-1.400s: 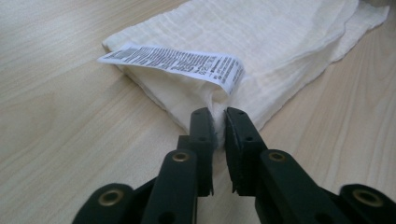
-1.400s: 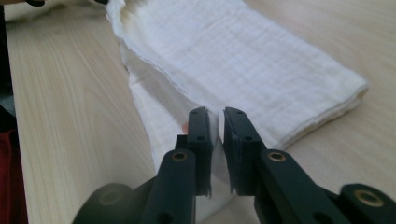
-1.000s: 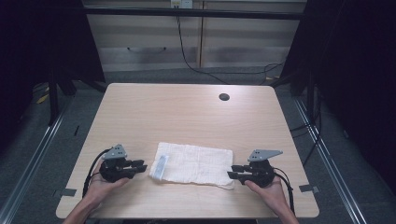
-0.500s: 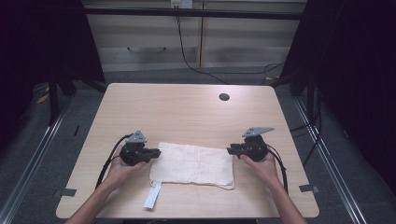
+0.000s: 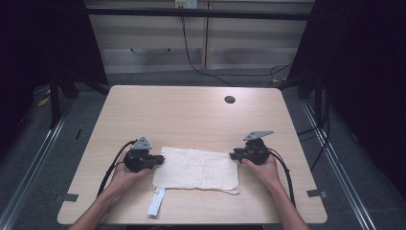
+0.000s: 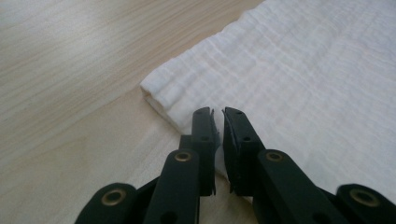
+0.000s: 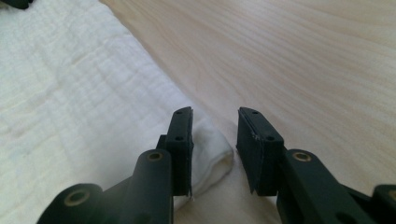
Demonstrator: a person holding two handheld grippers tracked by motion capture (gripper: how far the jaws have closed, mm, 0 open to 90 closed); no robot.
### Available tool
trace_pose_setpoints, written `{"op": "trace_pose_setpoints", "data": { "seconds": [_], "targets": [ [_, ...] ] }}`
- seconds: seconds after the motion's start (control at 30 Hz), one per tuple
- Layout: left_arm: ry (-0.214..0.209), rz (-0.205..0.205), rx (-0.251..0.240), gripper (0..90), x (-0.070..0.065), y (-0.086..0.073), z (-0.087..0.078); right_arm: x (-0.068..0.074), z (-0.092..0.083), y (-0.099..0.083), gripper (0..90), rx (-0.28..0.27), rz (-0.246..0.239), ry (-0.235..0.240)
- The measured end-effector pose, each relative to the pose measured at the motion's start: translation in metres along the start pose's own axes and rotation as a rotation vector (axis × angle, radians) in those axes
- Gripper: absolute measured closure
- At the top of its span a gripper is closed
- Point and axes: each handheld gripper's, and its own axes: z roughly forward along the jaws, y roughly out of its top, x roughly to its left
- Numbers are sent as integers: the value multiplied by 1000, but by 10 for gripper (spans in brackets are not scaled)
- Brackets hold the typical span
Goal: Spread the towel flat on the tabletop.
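Note:
A folded white cloth (image 5: pixel 196 168) lies flat near the table's front edge. My left gripper (image 5: pixel 159 159) is at the cloth's far left corner. In the left gripper view its jaws (image 6: pixel 217 113) have just been closing and now stand almost together, pinching a sliver of the cloth's (image 6: pixel 299 74) edge. My right gripper (image 5: pixel 233 155) is at the cloth's far right corner. In the right gripper view its jaws (image 7: pixel 215 113) have just been opening and stand apart. The cloth's (image 7: pixel 70 107) rounded corner lies low between them, beside the left pad, with nothing pressed.
A narrow white strip (image 5: pixel 155 202) lies on the light wooden table (image 5: pixel 191 115) just in front of the cloth's left corner. A dark round hole (image 5: pixel 230 99) sits far back right. Black cables trail from both grippers toward the front edge.
Both grippers moved away from the person and inward, from beside the cloth's ends to its far corners. The white strip left the cloth's left end and now lies on the table in front.

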Motion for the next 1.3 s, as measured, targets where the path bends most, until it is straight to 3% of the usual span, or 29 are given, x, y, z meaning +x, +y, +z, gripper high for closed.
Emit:
{"op": "trace_pose_setpoints", "data": {
  "seconds": [0.23, 0.3, 0.47, 0.57, 0.7, 0.77, 0.83, 0.9, 1.07, 1.3],
  "targets": [
    [-8, -7, -4, 828, 0, -4, -4, 7, 5, 0, 839, -4, -26, 5],
    [-14, -3, 4, 827, -2, -5, -6, 7, 5, 0, 864, -2, -4, 5],
    [-40, 11, 35, 824, -9, -8, -14, 5, 5, 0, 875, -9, 19, 2],
    [-35, 10, 11, 789, -9, -6, -19, 6, 7, 0, 876, -17, 16, 2],
    [-17, -33, -47, 731, 1, 4, -23, 6, 8, 0, 875, -22, 17, 10],
    [-6, -61, -40, 716, 8, 9, -19, 5, 8, 0, 875, -22, 15, 12],
    [32, -67, -25, 699, 14, 15, -12, 5, 8, 1, 875, -21, 12, 12],
    [35, -61, -18, 694, 18, 18, -7, 6, 8, 1, 875, -18, 9, 11],
    [12, -81, -2, 666, 24, 13, 4, 5, 8, 0, 874, -20, 8, 13],
    [-1, -72, -5, 656, 24, 11, 6, 6, 8, 0, 875, -19, 15, 11]
  ]
}}
